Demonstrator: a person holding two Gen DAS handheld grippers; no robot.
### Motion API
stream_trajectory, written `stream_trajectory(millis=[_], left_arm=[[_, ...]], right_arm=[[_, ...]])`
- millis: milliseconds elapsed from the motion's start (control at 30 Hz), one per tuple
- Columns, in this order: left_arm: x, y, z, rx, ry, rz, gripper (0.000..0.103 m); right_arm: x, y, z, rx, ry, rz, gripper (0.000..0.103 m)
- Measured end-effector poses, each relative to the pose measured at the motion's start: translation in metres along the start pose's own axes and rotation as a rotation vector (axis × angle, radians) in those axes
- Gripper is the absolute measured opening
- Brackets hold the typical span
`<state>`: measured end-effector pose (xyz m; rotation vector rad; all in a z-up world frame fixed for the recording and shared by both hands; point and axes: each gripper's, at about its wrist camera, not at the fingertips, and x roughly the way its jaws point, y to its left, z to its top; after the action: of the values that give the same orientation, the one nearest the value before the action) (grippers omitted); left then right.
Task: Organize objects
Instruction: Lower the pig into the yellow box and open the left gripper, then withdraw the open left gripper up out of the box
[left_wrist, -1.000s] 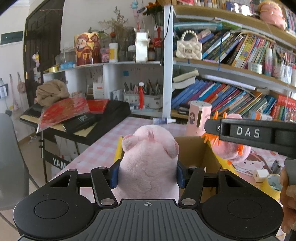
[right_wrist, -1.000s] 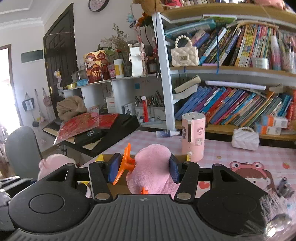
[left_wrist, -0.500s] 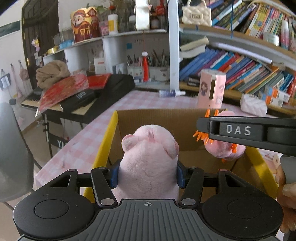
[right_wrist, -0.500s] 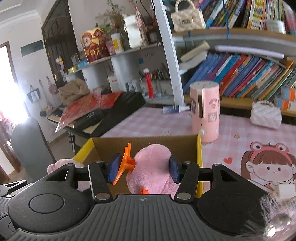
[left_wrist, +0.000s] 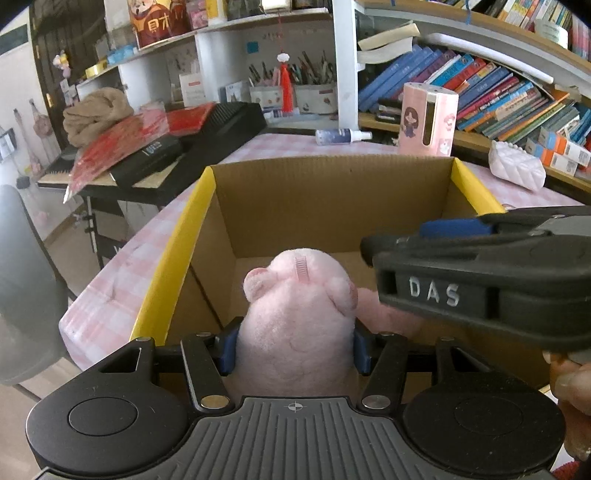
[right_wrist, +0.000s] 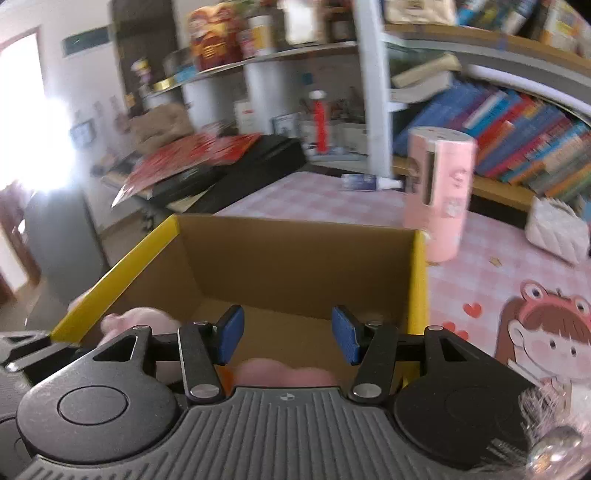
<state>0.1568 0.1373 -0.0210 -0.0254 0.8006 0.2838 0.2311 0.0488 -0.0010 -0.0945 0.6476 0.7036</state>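
Note:
My left gripper (left_wrist: 293, 350) is shut on a pale pink plush pig (left_wrist: 295, 314) and holds it low inside the open cardboard box (left_wrist: 332, 192) with yellow-edged flaps. My right gripper (right_wrist: 287, 334) hangs over the same box; its jaws are closing with nothing between the blue pads (right_wrist: 231, 334). A darker pink plush toy (right_wrist: 284, 373) lies just under those pads on the box floor, and it also shows beside the pig as the darker plush (left_wrist: 384, 314). The right gripper (left_wrist: 461, 229) crosses the left wrist view from the right. The pig (right_wrist: 136, 319) peeks in at the right view's left.
The box stands on a pink checked table (right_wrist: 332, 199). Behind it are a pink cylindrical holder (left_wrist: 428, 118), a spray bottle (left_wrist: 341, 134) and a white quilted purse (left_wrist: 517, 170). A keyboard piled with red papers (left_wrist: 166, 147) and a grey chair (left_wrist: 26, 277) are at the left.
Both grippers sank and tipped down into the box. The darker pink toy left the right gripper's jaws and now lies below them. The left gripper still grips the pig.

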Motion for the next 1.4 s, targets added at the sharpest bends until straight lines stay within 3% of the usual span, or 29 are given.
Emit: stream_trajectory(millis=[167, 533, 900, 1167, 1400], left_arm=[[0.001, 0.001, 0.001, -0.010, 0.000, 0.009, 0.057], [0.000, -0.003, 0.004, 0.009, -0.032, -0.005, 0.060], [-0.022, -0.002, 0.004, -0.010, -0.150, -0.019, 0.074], [-0.044, 0.008, -0.001, -0.034, -0.215, -0.034, 0.077], [-0.065, 0.018, -0.011, -0.037, -0.250, -0.048, 0.078]], right_arm=[[0.009, -0.010, 0.005, 0.046, 0.066, 0.059, 0.039], [0.014, -0.018, 0.010, -0.005, 0.077, 0.060, 0.034], [-0.001, -0.015, 0.010, -0.005, -0.008, 0.032, 0.049], [-0.034, -0.009, 0.011, 0.023, -0.091, 0.001, 0.062], [-0.070, -0.003, 0.002, 0.053, -0.164, -0.087, 0.070]])
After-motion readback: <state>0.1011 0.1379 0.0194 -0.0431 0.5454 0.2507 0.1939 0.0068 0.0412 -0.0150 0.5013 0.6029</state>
